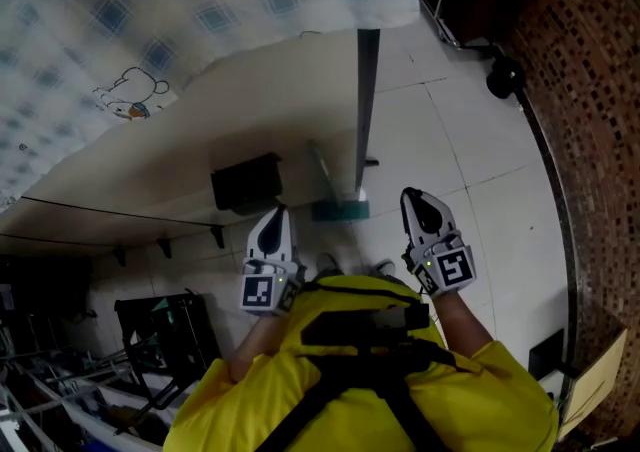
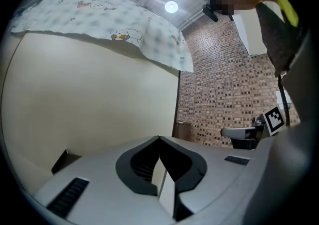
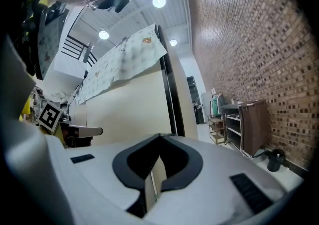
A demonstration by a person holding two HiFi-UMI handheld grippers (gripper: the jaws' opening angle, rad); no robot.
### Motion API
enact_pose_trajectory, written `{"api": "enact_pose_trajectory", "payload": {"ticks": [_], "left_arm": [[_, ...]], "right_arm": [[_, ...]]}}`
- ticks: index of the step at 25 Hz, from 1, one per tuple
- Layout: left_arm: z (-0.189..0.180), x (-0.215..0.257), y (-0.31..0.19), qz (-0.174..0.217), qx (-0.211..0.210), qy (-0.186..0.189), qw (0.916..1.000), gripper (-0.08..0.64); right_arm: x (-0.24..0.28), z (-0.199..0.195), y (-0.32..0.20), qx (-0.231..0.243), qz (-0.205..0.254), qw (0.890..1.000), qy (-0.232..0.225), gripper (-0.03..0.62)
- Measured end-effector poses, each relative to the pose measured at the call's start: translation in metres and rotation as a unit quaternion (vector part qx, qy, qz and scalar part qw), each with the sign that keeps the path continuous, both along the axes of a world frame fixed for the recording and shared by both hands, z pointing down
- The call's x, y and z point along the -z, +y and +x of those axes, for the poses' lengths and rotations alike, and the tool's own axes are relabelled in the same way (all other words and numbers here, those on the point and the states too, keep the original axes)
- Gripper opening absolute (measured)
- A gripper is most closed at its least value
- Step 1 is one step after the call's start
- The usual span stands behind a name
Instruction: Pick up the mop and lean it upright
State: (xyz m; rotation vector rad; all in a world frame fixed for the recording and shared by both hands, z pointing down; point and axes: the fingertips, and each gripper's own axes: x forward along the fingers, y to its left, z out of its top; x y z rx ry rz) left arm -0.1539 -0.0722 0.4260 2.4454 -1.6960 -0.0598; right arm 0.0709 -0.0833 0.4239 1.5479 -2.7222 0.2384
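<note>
Mop (image 1: 338,207) on floor just ahead, between left gripper (image 1: 278,212) and right gripper (image 1: 411,196). Jaws of both clenched, empty. Bench leg (image 1: 366,100) beside mop.

Floor tiles (image 1: 480,140): smooth, pale, slight gloss. Brick wall (image 1: 600,90): rough, matt. Tablecloth (image 1: 150,10): soft checked cloth. Table underside (image 1: 250,100): smooth matt board. Table leg (image 1: 367,90): dark metal. Left gripper (image 1: 276,215) and right gripper (image 1: 415,198): matt grey plastic shells.
</note>
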Motion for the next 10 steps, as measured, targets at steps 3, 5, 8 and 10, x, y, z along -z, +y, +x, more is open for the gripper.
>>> {"api": "enact_pose_trajectory", "payload": {"ticks": [3, 5, 8, 10], "left_arm": [[-0.003, 0.001, -0.001, 0.003, -0.001, -0.001, 1.0000, 0.002], [-0.004, -0.003, -0.003, -0.008, -0.003, -0.007, 0.9999, 0.002], [-0.008, -0.009, -0.005, -0.020, -0.008, -0.012, 0.9997, 0.003], [-0.012, -0.013, -0.007, -0.017, -0.009, -0.011, 0.9997, 0.003]], "right_arm": [[-0.003, -0.009, 0.000, 0.006, -0.006, 1.000, 0.002, 0.005], [-0.005, -0.015, -0.001, 0.010, -0.009, 1.000, 0.005, 0.005], [-0.005, -0.022, -0.003, 0.013, -0.008, 1.000, 0.007, 0.005], [-0.006, -0.027, -0.005, 0.014, -0.007, 1.000, 0.008, 0.005]]}}
